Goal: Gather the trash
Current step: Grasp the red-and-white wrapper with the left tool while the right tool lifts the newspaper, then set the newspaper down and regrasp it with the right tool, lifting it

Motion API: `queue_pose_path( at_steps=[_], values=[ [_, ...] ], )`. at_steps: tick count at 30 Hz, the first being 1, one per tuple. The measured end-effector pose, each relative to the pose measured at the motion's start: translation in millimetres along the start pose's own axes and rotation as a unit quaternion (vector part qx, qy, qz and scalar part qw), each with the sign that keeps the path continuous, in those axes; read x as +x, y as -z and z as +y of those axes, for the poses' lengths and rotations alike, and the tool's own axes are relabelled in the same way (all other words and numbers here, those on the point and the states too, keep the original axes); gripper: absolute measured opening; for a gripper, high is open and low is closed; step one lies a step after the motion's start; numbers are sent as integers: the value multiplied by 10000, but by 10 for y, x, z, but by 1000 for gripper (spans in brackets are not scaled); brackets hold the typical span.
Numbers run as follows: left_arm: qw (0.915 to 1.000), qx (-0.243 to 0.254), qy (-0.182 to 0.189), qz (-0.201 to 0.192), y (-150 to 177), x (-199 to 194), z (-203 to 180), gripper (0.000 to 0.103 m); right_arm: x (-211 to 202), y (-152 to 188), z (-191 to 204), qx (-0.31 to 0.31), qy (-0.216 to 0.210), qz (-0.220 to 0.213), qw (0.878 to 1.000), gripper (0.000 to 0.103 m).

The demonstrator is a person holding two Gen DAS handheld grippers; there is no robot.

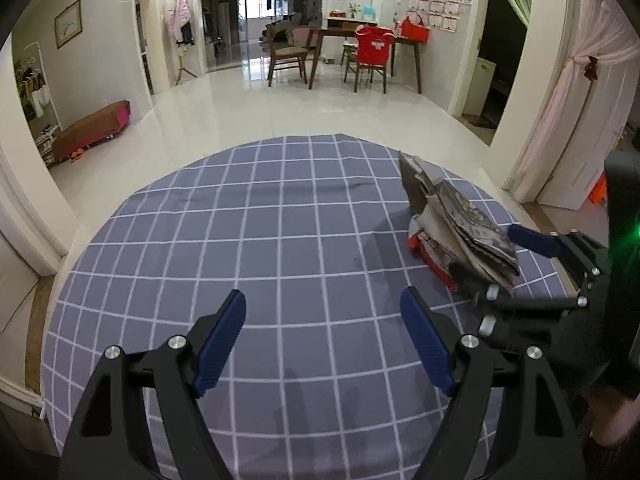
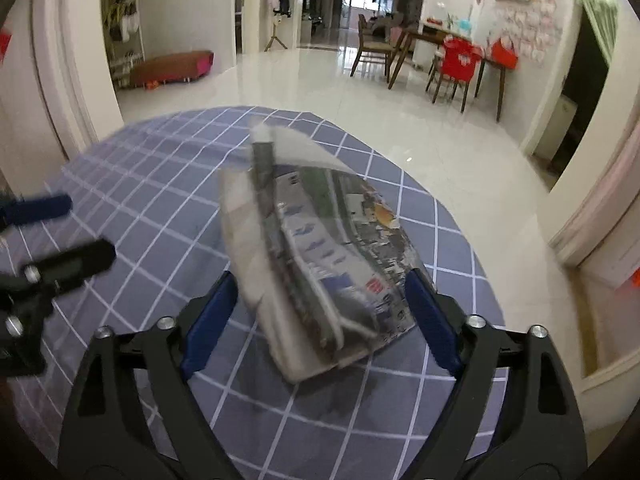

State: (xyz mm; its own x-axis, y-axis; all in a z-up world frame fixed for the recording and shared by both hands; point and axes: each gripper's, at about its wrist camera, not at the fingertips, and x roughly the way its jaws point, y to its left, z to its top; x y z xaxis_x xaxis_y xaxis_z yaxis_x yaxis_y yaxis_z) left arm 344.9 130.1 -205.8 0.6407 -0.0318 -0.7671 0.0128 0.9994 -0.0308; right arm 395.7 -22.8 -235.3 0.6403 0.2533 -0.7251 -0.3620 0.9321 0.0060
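Note:
A folded newspaper (image 2: 312, 248) lies tented on the round table with the blue grid cloth (image 2: 160, 184). My right gripper (image 2: 320, 280) is open, its blue pads on either side of the paper's near end, not clamped on it. In the left wrist view the newspaper (image 1: 460, 224) sits at the right of the table with the right gripper (image 1: 532, 240) around it. My left gripper (image 1: 324, 304) is open and empty over the bare cloth (image 1: 240, 220) near the table's front. It also shows at the left edge of the right wrist view (image 2: 48, 224).
The table edge drops to a glossy white tile floor (image 1: 280, 104). A dining table with chairs (image 1: 360, 52) stands far back. A low brown bench (image 1: 92, 128) is at the left wall. A curtain and door frame (image 1: 560, 120) are to the right.

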Motion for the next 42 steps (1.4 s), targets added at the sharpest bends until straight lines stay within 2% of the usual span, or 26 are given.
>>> queue_pose_path(
  at_steps=[2,3,6,10,18,20,21,22,25,30,36,42],
  values=[
    [10000,60,60,42,-33,81,-65,78,-16,18,-79,70,-45,-48,10000,52],
    [9999,75,100,75,-52,123,-104,78,-35,27,-98,85,-40,-121,9999,42],
    [9994,149,236,197,-112,264,-258,78,-142,35,-206,367,-244,-353,9984,32],
    [9987,220,376,266,-192,398,-487,78,-268,59,-379,751,-613,-577,9936,28],
    [9982,387,257,386,-339,777,-883,77,-395,57,-543,1083,-794,-844,9873,25],
    [9979,421,246,428,-347,821,-944,50,-414,64,-566,1150,-842,-874,9859,24],
    [9982,442,166,374,-361,810,-960,40,-442,87,-593,1190,-852,-910,9850,24],
    [9981,424,249,376,-381,805,-979,16,-461,105,-629,1272,-901,-914,9835,24],
    [9986,225,329,337,-408,758,-898,13,-541,107,-753,1485,-921,-1017,9793,21],
    [9986,115,511,-52,-362,462,-833,11,-722,171,-796,1550,-836,-1232,9766,6],
    [9954,163,811,-476,-360,-32,-857,10,-970,275,-890,1823,-1095,-1367,9675,4],
    [9913,301,1063,-712,-290,-460,-990,10,-1402,443,-918,1904,-1259,-1526,9616,2]
  ],
)
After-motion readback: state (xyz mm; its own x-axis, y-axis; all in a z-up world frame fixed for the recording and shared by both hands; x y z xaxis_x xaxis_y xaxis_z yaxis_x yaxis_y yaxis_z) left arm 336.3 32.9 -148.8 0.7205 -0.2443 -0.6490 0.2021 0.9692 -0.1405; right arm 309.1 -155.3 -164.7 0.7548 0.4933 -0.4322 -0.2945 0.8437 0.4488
